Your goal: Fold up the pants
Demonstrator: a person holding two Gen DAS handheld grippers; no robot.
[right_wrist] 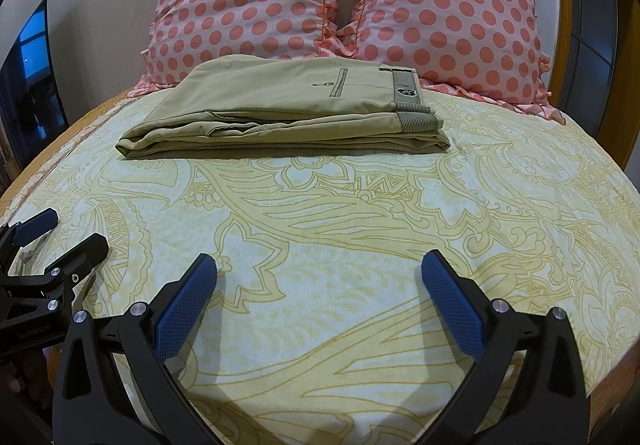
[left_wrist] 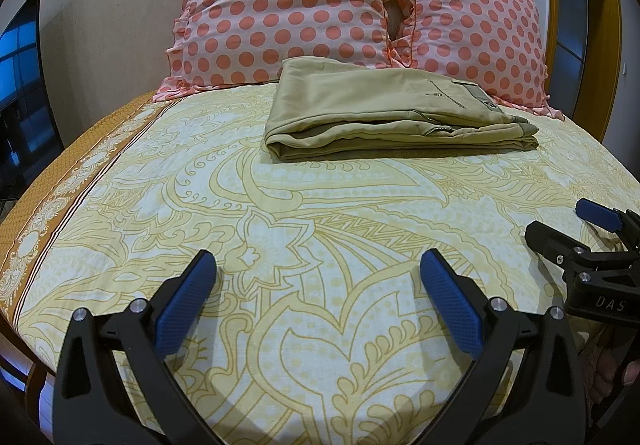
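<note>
- The khaki pants (right_wrist: 280, 113) already lie folded into a flat, layered rectangle on the bed (right_wrist: 360, 245), so the folding looks finished, as far as these views can tell.
- The waistband with its striped lining and small badge is at the right end of the stack, and the rounded fold is at the left end; the layers sit quite evenly one on another.
- The stack rests at the far part of the patterned bedsheet, just in front of the two polka-dot pillows (left_wrist: 288, 5), and its back edge seems to touch them or nearly so.
- Your left gripper (left_wrist: 318, 277) has its jaws wide apart and holds nothing; only the sheet is visible between the blue pads.
- Your right gripper (right_wrist: 320, 277) is the same: jaws spread wide, nothing between them.
- Both grippers stay over the near part of the bed, well apart from the pants, which lie ahead of the jaws and not between them.
- From the left wrist view the pants are ahead and a little to the right; from the right wrist view they are ahead and a little to the left.
- What is left, in my judgement, is very little: maybe only to smooth the stack, if you want it tidier.
</note>
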